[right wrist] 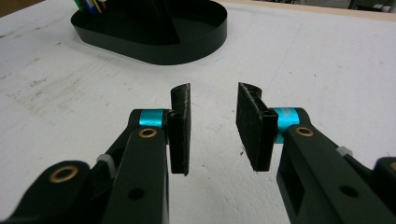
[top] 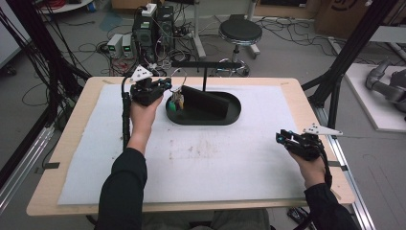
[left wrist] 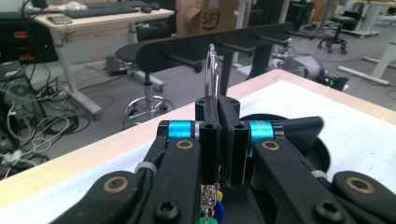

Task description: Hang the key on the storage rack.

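Observation:
My left gripper (top: pixel 166 86) (left wrist: pixel 218 108) is shut on a thin metal key ring (left wrist: pixel 212 70), which sticks up above the closed pads. Small coloured tags (left wrist: pixel 211 207) (top: pixel 177 101) hang below the ring, over the left end of the black oval tray (top: pixel 233 115). A black bar with pegs (left wrist: pixel 187 46) stands on a post just beyond the ring. My right gripper (top: pixel 281 138) (right wrist: pixel 214 126) rests low over the white mat at the right, open, with nothing between its pads. The tray (right wrist: pixel 187 51) lies ahead of it, with the coloured tags (right wrist: pixel 91 4) at its far left.
A white mat (top: pixel 201 163) covers the wooden table (top: pixel 72 143). An upright black wall (top: pixel 206 103) stands inside the tray. Behind the table are a stool (top: pixel 239 33), computer boxes (top: pixel 153 28) and floor cables. Black frame posts (top: pixel 344 62) rise at the right.

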`<state>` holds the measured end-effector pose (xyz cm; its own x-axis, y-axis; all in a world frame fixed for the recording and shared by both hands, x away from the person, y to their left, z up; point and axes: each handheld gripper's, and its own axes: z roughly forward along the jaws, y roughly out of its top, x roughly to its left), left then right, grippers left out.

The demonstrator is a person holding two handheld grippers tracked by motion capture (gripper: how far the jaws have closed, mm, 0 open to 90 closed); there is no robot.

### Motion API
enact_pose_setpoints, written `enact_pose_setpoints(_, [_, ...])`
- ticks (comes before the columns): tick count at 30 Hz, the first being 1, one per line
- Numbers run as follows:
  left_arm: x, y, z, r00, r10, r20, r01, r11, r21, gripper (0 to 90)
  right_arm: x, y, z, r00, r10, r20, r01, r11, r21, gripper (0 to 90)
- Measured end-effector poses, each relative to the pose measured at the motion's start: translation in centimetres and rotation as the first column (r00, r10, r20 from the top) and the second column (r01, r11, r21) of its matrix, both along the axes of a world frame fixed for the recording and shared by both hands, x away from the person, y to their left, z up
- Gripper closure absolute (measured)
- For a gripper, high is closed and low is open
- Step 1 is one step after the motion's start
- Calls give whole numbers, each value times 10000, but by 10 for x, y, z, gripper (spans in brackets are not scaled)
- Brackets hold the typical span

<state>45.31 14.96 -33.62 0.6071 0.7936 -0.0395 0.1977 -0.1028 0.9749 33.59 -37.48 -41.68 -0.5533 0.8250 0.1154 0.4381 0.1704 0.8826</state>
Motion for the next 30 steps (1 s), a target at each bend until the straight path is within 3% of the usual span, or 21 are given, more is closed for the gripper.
enact_pose_setpoints(8, [8,5,-7,9987,374,-333,-388,9983,-436,867,0,-1,0,10000,-1,-30,1,10000,-2,668])
enact_pose_setpoints(15, [10,1,-10,9976,558,-403,-565,9983,-174,859,0,-1,-1,10000,7,-40,-7,10000,-27,668])
enact_pose_setpoints(23, [2,-2,-4,9940,1006,-440,-986,9941,462,599,1,-1,-1,10000,46,-53,-46,10000,-69,664])
enact_pose_setpoints(25, [-4,-3,0,9945,985,-351,-963,9935,608,529,1,-1,-2,10000,34,-46,-34,10000,-66,662])
enact_pose_setpoints(26, [-13,-4,2,9939,1107,12,-1105,9911,748,502,2,-1,-2,10000,42,-52,-43,10000,-44,653])
enact_pose_setpoints(30, [-26,-4,1,9959,893,112,-899,9931,749,451,3,-1,-1,10000,9,-73,-8,10000,45,642])
